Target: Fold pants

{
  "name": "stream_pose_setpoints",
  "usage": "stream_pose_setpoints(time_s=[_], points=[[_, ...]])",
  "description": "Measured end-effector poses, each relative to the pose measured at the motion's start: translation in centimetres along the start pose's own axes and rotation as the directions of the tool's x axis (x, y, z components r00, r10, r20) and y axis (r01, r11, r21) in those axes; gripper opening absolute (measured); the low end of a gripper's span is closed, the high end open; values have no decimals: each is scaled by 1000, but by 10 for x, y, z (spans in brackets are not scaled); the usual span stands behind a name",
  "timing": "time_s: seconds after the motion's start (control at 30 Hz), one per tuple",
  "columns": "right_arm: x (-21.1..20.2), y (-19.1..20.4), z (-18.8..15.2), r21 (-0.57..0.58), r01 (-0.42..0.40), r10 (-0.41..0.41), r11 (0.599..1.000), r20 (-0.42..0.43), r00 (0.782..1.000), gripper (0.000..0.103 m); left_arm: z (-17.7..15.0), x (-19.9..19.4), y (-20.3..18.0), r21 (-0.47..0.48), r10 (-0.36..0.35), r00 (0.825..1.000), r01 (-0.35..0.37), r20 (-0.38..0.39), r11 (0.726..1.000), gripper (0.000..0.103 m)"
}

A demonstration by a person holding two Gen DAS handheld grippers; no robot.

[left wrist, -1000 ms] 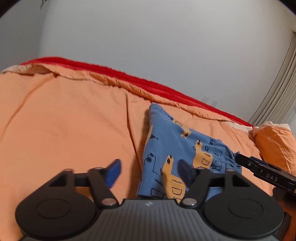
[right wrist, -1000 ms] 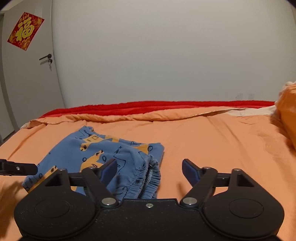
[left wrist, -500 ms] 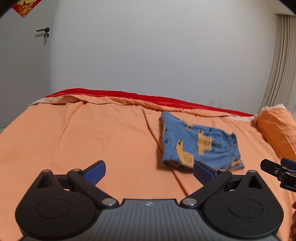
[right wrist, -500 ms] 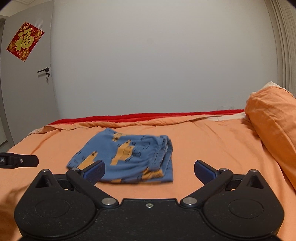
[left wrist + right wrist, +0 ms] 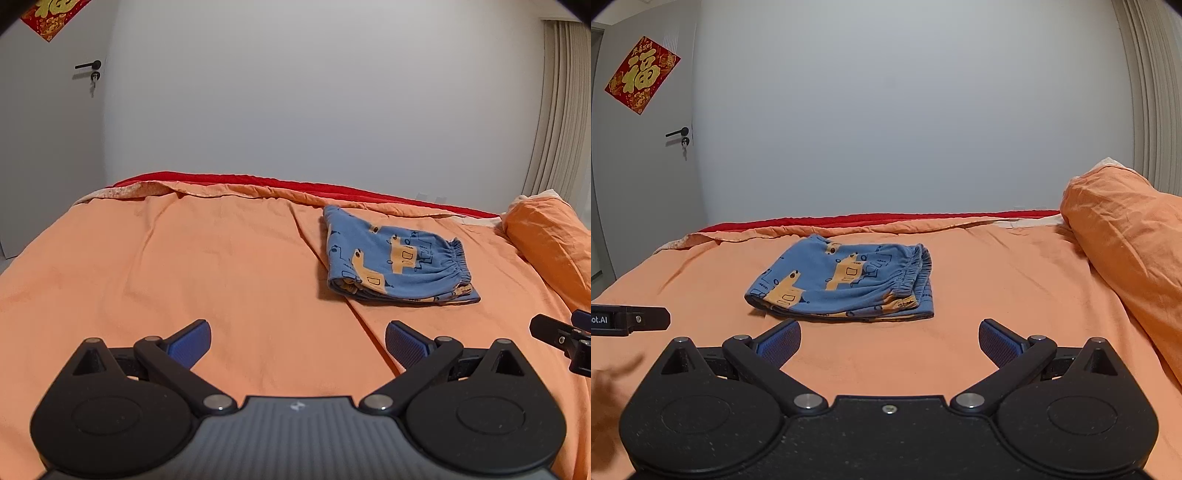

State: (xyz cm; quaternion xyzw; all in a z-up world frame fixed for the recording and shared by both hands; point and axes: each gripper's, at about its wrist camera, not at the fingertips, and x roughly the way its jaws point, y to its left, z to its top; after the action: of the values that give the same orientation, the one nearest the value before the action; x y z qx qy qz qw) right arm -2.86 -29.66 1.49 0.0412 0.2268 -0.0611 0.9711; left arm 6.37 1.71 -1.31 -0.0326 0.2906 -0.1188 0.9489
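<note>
The blue pants point(image 5: 391, 262) with orange vehicle prints lie folded in a compact stack on the orange bed cover point(image 5: 184, 266). In the right wrist view the pants point(image 5: 846, 284) sit just ahead of centre. My left gripper point(image 5: 297, 341) is open and empty, held back from the pants, which lie ahead to its right. My right gripper point(image 5: 889, 341) is open and empty, a short way in front of the pants. The right gripper's tip point(image 5: 554, 332) shows at the left view's right edge, and the left gripper's tip point(image 5: 631, 319) shows at the right view's left edge.
An orange pillow point(image 5: 1126, 236) lies at the right of the bed. A red blanket edge point(image 5: 879, 220) runs along the far side. A door point(image 5: 642, 158) with a handle and a red decoration point(image 5: 641, 75) stands at the left, by a plain wall.
Both grippers have pulled back and away from the pants and opened wider. The pants now lie folded and free, farther off in both views.
</note>
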Motion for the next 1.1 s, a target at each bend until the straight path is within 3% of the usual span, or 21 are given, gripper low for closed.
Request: stream_pose_setpoints(time_s=[0.47,0.6,1.1], points=[[8,2,-5,-14,-21,20,1000,-25,999,102,-6,14,4,-26,28,999,-29,-41,999,103],[10,3,-6,-18,-25,24,1000,-32,999,102,-10,17,2,7,47,997,-46,-53,999,103],[11,7,-10,-28,-38,36,999,-55,998,102,-13,14,1,26,20,999,-19,-39,999,103]])
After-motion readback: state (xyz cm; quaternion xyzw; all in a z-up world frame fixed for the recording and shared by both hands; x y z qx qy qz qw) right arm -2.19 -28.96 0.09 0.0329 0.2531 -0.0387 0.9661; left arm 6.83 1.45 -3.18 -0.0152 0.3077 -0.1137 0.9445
